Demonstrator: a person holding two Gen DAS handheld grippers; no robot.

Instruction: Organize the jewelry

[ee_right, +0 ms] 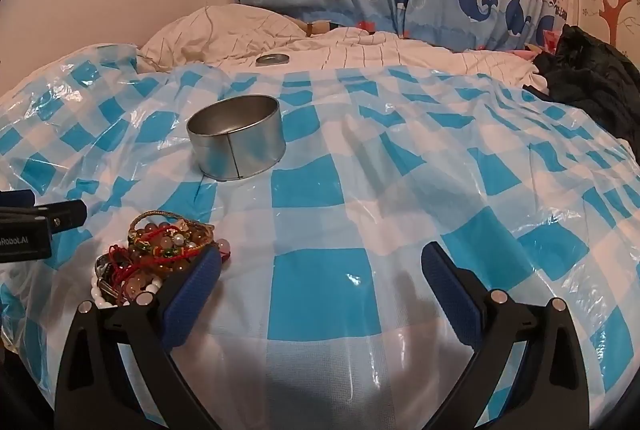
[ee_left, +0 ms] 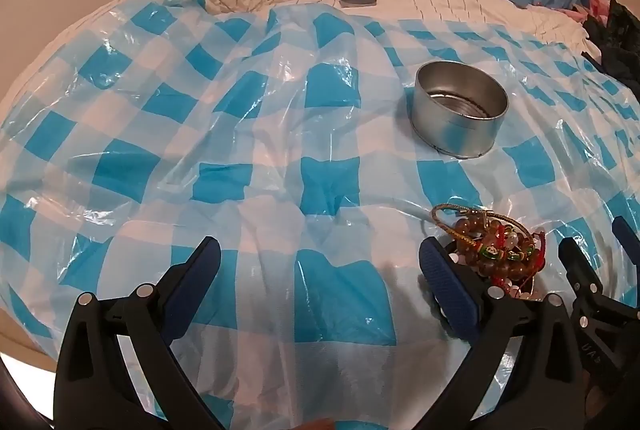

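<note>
Right wrist — jewelry pile (ee_right: 160, 258) beside left finger.

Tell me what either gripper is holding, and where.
Nothing. Left gripper and right gripper are open, empty; the jewelry lies loose between them.

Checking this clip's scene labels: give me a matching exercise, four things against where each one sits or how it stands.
Things:
1. round tin
2. tin lid
3. pile of bracelets
4. left gripper

Places or states:
A. on the white quilt beyond the checked sheet
B. heaped between the two grippers
C. jaws wide open, nothing between them
D. upright, open and empty on the checked sheet

Pairs: 1-D, 2-A, 3-B, 4-C
</note>
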